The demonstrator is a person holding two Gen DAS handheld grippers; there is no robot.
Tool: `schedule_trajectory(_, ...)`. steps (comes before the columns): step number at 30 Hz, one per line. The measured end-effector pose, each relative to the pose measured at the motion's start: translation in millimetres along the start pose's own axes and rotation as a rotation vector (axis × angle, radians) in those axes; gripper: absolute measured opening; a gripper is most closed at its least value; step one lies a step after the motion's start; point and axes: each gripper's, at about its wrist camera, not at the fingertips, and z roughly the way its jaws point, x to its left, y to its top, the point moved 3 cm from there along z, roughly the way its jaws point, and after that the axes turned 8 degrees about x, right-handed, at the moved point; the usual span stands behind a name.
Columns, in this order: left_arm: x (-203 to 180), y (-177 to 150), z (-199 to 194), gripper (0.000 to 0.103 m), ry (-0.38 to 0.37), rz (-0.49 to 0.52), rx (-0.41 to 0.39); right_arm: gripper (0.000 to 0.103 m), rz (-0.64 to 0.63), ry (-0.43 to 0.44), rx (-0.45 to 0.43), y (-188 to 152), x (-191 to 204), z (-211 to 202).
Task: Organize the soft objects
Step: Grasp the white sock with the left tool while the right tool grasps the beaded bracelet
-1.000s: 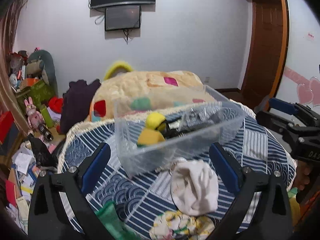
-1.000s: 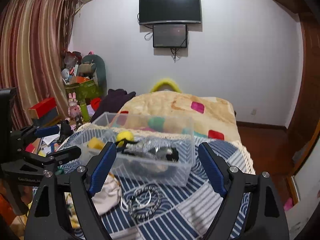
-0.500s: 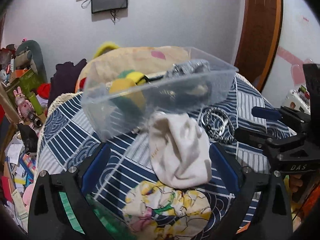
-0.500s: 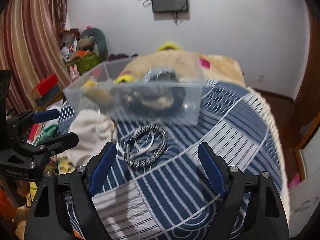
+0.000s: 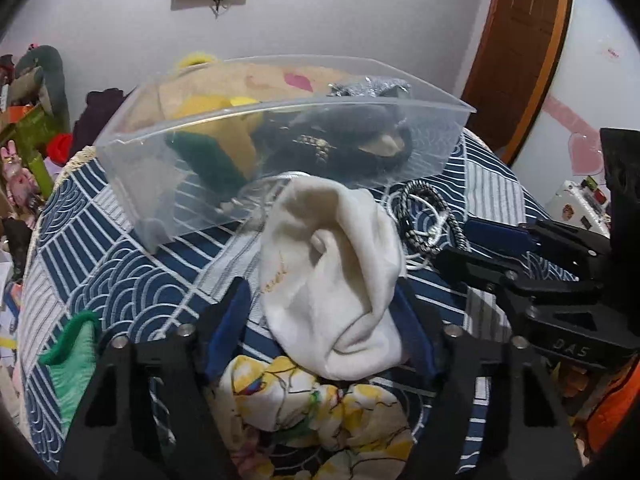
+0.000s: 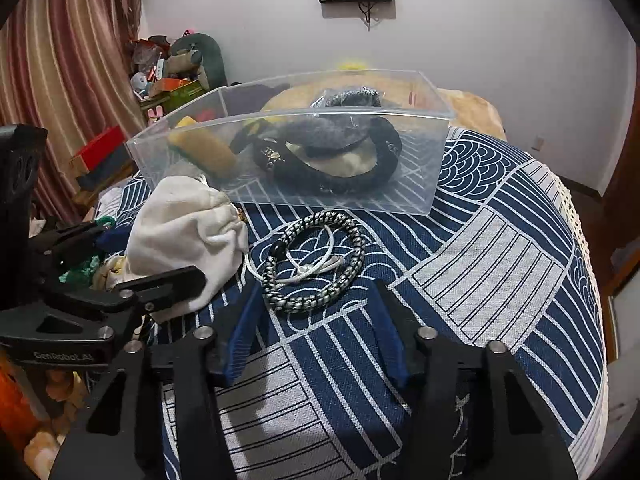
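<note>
A white cloth pouch (image 5: pixel 332 276) lies on the blue patterned cloth in front of a clear plastic bin (image 5: pixel 280 152). My left gripper (image 5: pixel 322 320) has its blue pads on both sides of the pouch's lower part, squeezing it. The pouch also shows in the right wrist view (image 6: pixel 184 232). A black-and-white braided cord coil (image 6: pixel 312 260) lies on the cloth just beyond my right gripper (image 6: pixel 312 328), which is open and empty, its pads narrowed toward the coil. The bin (image 6: pixel 296 152) holds a yellow-green soft toy (image 6: pixel 204 148) and dark fabric items (image 6: pixel 332 156).
A floral yellow-white cloth (image 5: pixel 316 404) lies under the left gripper. A green fuzzy piece (image 5: pixel 76 344) lies at the left. The round table's lace edge (image 6: pixel 580 232) drops off at the right. Clutter and toys (image 6: pixel 176 68) stand by the curtain.
Both grippers dropped lower and moved forward. The left gripper's jaws closed in around the white pouch. The right gripper's jaws narrowed as it came up to the cord coil.
</note>
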Motion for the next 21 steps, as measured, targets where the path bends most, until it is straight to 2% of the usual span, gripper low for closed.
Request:
schedule_trajectory(2, -3, 0, -1, 0.058, -0.009, 0.016, -0.006, 0.034, -0.013, -0.015, -0.003, -2, 1, 0)
schedule_trajectory(4, -4, 0, -1, 0.053, -0.009, 0.020, -0.010, 0.033, -0.023, -0.023, -0.009, -3, 3, -1)
schedule_trajectory(11, -4, -1, -3, 0.029, -0.028, 0.020, -0.016, 0.015, -0.009, -0.021, -0.020, -3, -1, -4)
schedule_trajectory(21, -4, -2, -26, 0.027, 0.006, 0.039, -0.076, 0.013, 0.017, 0.001, -0.063, -4, -7, -22)
